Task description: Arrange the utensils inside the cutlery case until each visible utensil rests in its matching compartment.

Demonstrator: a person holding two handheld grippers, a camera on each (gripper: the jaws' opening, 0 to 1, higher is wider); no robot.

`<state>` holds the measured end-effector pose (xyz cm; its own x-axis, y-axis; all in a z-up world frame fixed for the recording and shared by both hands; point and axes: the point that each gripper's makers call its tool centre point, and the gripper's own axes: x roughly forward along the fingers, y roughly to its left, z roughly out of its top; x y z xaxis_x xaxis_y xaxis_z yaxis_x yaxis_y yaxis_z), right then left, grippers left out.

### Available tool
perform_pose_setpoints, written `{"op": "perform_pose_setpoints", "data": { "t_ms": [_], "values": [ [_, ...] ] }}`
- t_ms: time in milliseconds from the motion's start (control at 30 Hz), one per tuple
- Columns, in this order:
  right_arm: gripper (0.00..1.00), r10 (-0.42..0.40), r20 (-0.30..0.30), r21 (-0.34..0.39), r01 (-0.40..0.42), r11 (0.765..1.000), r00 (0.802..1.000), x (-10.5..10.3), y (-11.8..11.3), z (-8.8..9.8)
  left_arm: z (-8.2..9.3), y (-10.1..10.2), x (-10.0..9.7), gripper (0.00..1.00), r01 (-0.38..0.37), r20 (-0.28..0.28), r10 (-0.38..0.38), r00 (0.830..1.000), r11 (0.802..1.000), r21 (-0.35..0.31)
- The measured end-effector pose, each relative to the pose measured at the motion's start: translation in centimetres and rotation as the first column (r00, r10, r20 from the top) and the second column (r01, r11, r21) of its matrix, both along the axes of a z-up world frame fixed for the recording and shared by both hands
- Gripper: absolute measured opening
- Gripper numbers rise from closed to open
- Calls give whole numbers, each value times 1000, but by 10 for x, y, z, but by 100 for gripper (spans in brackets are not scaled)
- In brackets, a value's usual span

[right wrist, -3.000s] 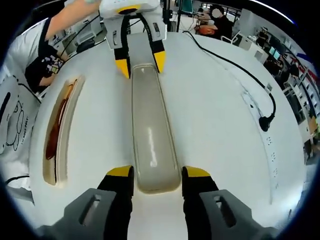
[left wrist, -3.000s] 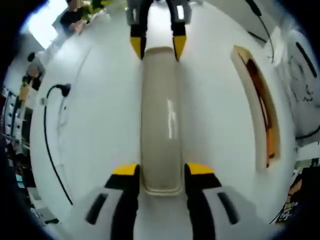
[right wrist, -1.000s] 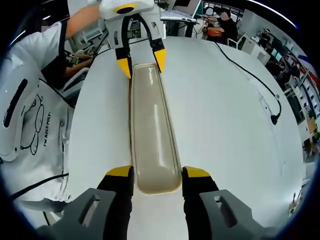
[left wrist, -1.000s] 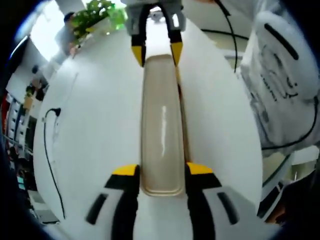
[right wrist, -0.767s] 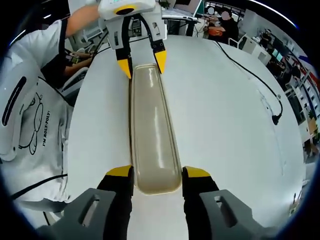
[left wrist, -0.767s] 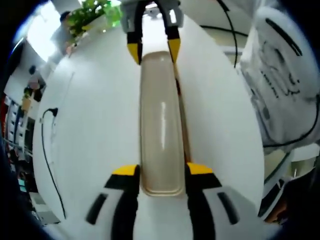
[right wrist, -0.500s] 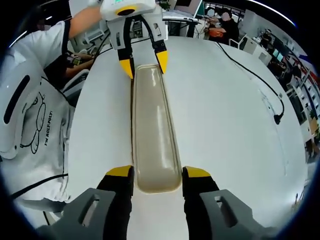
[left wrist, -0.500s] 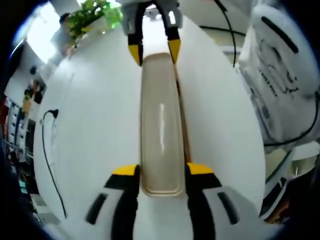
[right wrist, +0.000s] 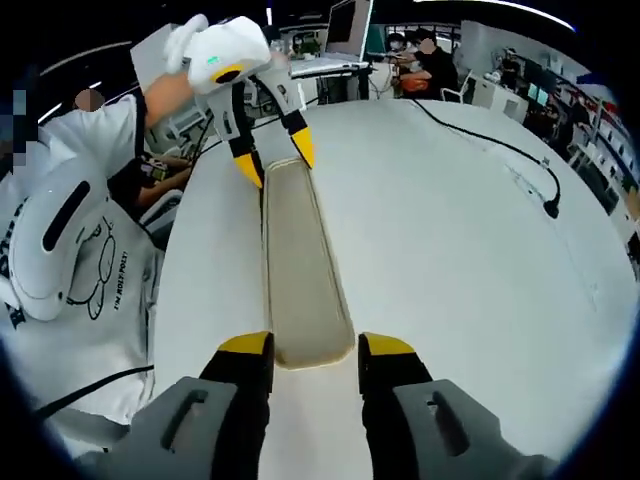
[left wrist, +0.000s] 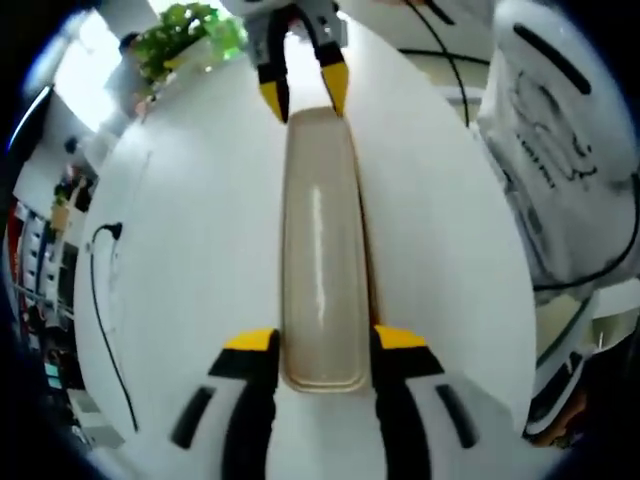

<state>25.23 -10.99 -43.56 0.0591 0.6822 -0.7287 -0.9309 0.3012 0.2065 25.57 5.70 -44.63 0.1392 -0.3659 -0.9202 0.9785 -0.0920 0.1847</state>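
- Table (left wrist: 180, 250): white, bearing a black cable (left wrist: 100, 300) at 9 o'clock in the left gripper view.
- Lid (left wrist: 320, 250): long beige case cover, lying along 12–6 o'clock, apparently over the case base; one end sits between each pair of jaws.
- Left gripper (left wrist: 323, 345): jaws narrowed onto the lid's near end.
- Right gripper (right wrist: 303, 348): likewise holding the opposite end.
- Technique: keep both ends level and lower them together, so the cover seats squarely.

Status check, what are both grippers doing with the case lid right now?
Left gripper and right gripper each clamp one end of the beige lid, held lengthwise over the white table. Nothing in the way.
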Motion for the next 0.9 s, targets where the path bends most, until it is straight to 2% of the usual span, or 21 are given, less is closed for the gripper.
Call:
{"op": "perform_pose_setpoints", "data": {
  "t_ms": [67,133,233,267,400,467,633,700,733,833,900],
  "values": [
    [34,-57,-29,84,59,995,998,3,-2,3,0,0,0,38,-4,1,4,1000,1000,-2],
    [34,-111,-50,180,118,976,993,9,-3,5,1,2,1,38,-7,1,7,1000,1000,-3],
    [33,-192,-159,254,228,940,968,10,-7,-1,1,3,3,38,-9,2,9,1000,1000,-3],
    [32,-217,-213,273,271,923,953,9,-8,-5,1,4,3,38,-9,2,9,1000,1000,-2],
    [20,-262,-319,324,364,873,911,5,-4,-9,3,8,3,38,-11,14,11,1000,1000,4],
    [16,-267,-327,319,372,871,906,4,-3,-14,4,9,3,38,-12,20,12,1000,1000,3],
    [13,-274,-365,325,397,858,890,0,2,-14,7,15,5,38,-40,11,40,999,999,-28],
    [12,-284,-378,321,412,853,881,0,2,-14,15,9,4,28,-26,11,28,1000,994,-102],
    [12,-286,-379,322,415,851,880,1,2,-14,21,8,3,28,-27,6,28,1000,990,-140],
    [12,-305,-396,330,444,833,866,1,2,-14,34,13,4,32,-144,-80,128,989,957,-251],
    [12,-306,-392,342,446,827,868,0,2,-14,40,21,12,31,-201,-101,179,979,931,-305]
  ]
}}
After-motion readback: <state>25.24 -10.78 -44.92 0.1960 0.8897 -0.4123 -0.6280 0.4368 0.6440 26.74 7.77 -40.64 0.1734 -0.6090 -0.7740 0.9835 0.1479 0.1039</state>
